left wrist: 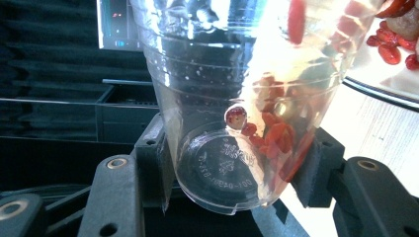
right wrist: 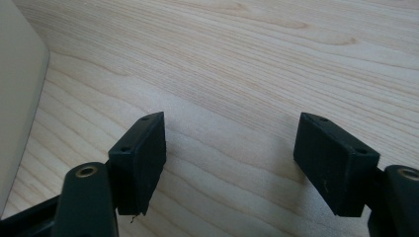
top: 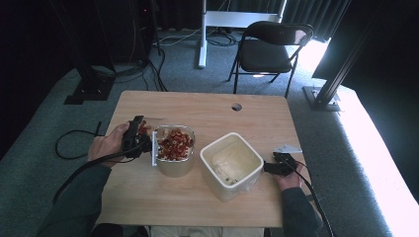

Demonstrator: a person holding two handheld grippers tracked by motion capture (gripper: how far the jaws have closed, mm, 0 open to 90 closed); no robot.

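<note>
The right hand-held gripper point(right wrist: 230, 158) rests low over the bare desk point(right wrist: 257, 64), jaws apart with nothing between them, just beside the white square bin point(top: 230, 165). The left hand-held gripper point(left wrist: 237, 163) is clamped on a clear plastic cup point(left wrist: 237, 98), tipped on its side with red dried berries point(left wrist: 274, 136) sliding toward the glass bowl point(top: 174, 150) left of the bin. A black folding chair point(top: 271, 49) stands beyond the desk.

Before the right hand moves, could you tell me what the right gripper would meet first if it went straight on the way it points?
Probably the white container: the right gripper, open and empty, points at its side over bare table, though the gap is hard to judge.
</note>
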